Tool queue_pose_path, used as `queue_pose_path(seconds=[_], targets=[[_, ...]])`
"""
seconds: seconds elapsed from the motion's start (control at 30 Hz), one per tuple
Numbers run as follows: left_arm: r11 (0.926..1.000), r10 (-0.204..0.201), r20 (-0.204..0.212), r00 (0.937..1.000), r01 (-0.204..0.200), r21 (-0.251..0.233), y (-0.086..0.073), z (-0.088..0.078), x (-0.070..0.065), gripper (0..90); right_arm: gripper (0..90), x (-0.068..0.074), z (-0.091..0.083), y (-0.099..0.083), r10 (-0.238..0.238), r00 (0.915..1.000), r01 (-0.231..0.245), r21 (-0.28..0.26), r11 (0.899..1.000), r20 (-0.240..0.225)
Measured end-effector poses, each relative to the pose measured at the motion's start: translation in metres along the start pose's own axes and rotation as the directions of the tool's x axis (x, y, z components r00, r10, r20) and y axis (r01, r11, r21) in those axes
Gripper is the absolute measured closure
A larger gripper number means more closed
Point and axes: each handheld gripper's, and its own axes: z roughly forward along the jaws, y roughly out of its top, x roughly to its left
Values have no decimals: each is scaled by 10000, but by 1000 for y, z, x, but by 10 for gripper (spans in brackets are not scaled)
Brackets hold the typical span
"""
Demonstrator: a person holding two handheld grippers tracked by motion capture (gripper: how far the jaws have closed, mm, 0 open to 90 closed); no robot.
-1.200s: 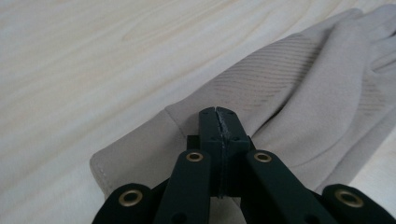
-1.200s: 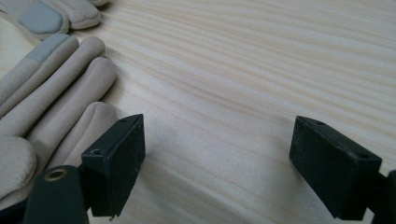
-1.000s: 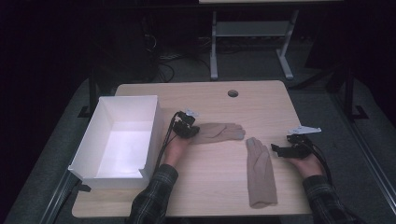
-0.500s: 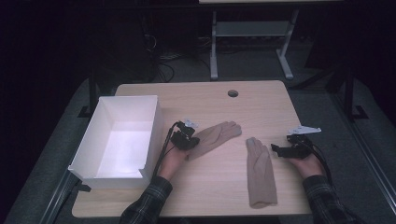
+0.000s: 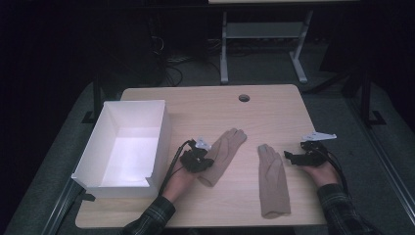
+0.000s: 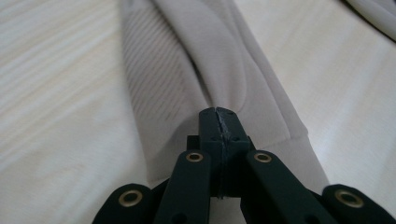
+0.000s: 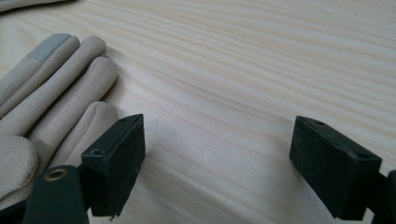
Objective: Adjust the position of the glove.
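Left tongs (image 5: 201,159) pinched the cuff of left glove (image 5: 222,154) beside white box (image 5: 110,147); right tongs (image 5: 293,157) gaped wide, empty, farther from box by right glove (image 5: 272,178).

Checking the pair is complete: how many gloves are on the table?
2. One glove is pinched in the left tool beside the white box; the other glove lies flat near the right tool.

A pale wooden table (image 5: 274,105) stands on grey carpet (image 5: 342,105); a metal stand (image 5: 262,46) (cables beside it) sits in the dark behind.
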Motion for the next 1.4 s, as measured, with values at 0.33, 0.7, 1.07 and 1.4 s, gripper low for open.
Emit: queue_pose_path(seconds=[0.33, 0.7, 1.07, 1.4], targets=[[9992, 399, 873, 9954, -402, 21, -21, -14, -30, 895, 178, 0, 0, 0, -41, 10000, 41, -8, 10000, -27], [9968, 580, 974, 9936, -522, -609, -11, -23, -31, 894, 177, 0, 0, 0, -12, 10000, 12, -14, 10000, -28], [9961, 18, -182, 9998, -34, -887, 10, -11, 3, 753, 178, 0, 0, 0, -15, 10000, 15, -17, 10000, -29], [9975, -296, -503, 9983, 262, -660, 6, 2, 15, 583, 178, 1, 0, 0, -40, 10000, 40, -32, 10000, -44]])
